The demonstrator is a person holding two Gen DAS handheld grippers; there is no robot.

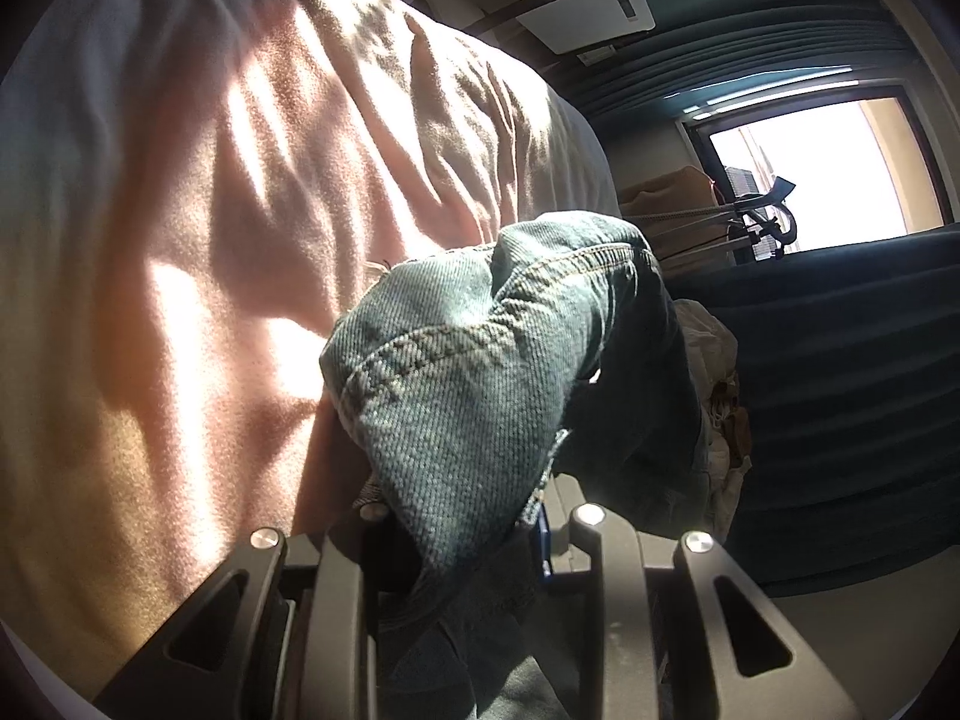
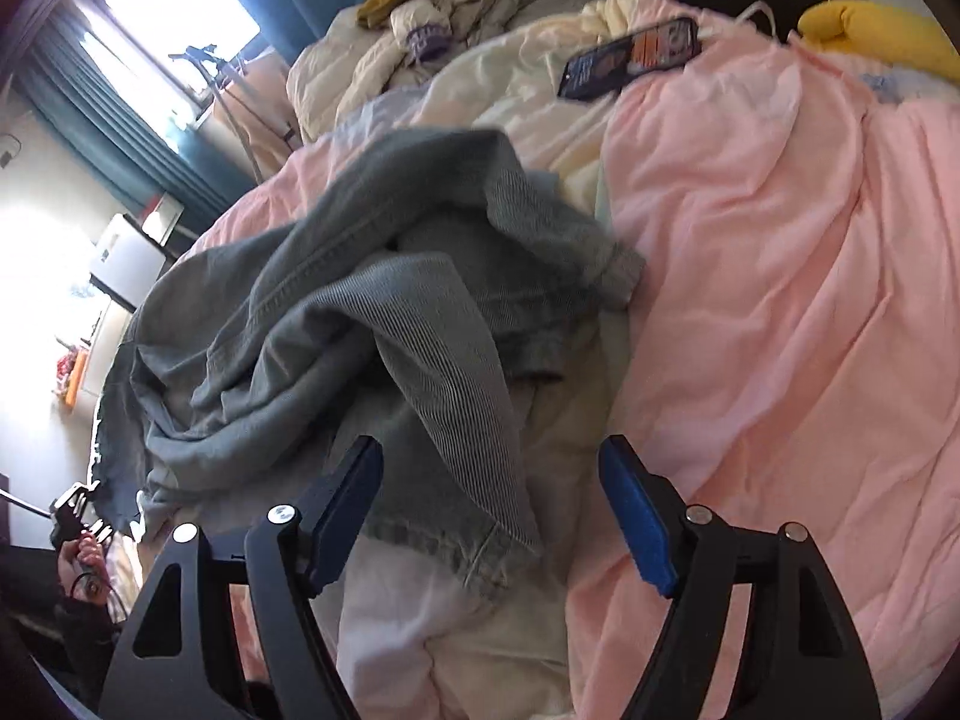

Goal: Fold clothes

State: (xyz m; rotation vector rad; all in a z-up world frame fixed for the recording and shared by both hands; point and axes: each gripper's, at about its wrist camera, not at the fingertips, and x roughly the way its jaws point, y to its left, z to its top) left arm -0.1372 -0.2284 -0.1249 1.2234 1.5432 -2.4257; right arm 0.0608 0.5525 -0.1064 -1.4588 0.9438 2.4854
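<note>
On a bed spread with a wrinkled pink cotton sheet (image 2: 780, 276): one pair of faded blue denim jeans (image 2: 372, 324), crumpled in a heap at the centre of the right wrist view, one hemmed leg end trailing toward 6 o'clock over a pale cream quilt (image 2: 456, 630). Right gripper (image 2: 491, 516), black frame with blue pads, jaws spread wide, the denim leg end lying between and just beyond its fingertips; contact cannot be told. Left gripper (image 1: 462, 540), black frame, jaws drawn narrow and clamped on a stitched seam fold of the same jeans (image 1: 480, 360), which bulges up to the centre of the left wrist view and hides the fingertips. Sunlit pink sheet (image 1: 240, 210) fills that view from 8 to 12 o'clock. Further items, right wrist view: pile of cream and mustard clothing (image 2: 456, 0) at 12 o'clock; dark blue flat packet with orange print (image 2: 636, 54) at 1 o'clock, lying on the quilt; yellow plush cushion (image 2: 882, 30) at 2 o'clock; teal pleated curtain (image 2: 114, 126) beside a bright window (image 2: 174, 6) at 10 o'clock.
</note>
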